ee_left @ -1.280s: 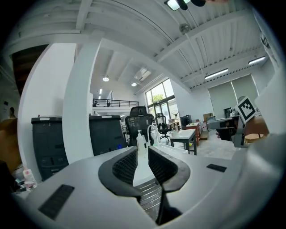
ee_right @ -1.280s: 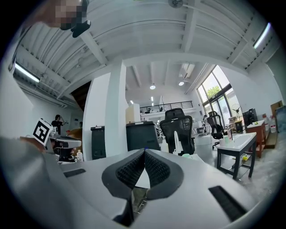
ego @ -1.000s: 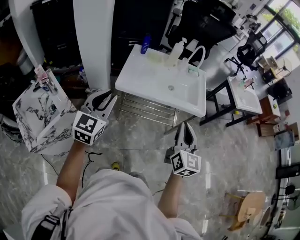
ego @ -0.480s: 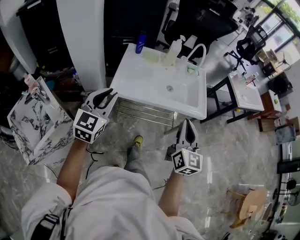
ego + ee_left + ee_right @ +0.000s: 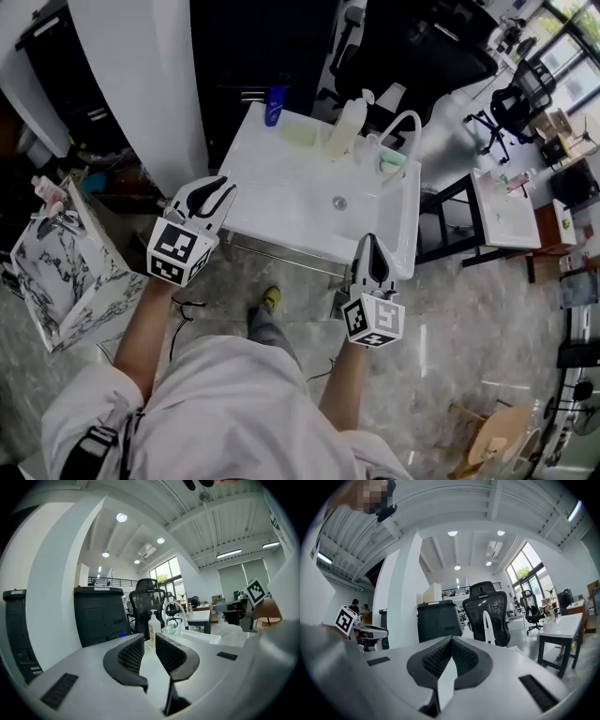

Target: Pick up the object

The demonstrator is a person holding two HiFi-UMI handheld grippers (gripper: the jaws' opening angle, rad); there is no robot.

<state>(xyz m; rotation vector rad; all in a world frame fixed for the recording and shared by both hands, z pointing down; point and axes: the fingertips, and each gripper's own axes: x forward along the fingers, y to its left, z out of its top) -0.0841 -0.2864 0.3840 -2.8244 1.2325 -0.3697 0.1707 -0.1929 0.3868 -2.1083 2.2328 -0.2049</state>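
blue bottle (image 5: pixel 274 105), label too small to read

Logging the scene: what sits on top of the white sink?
Along the back of the sink: a blue bottle, a pale green block, a pump bottle, a faucet, a small green item. The right gripper covers part of the front rim.

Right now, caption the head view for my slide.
Person at white sink, left claw open, right claw shut, both empty.

Left gripper (image 5: pixel 210 195) holds its jaws slightly apart; right gripper (image 5: pixel 372 251) has them closed.
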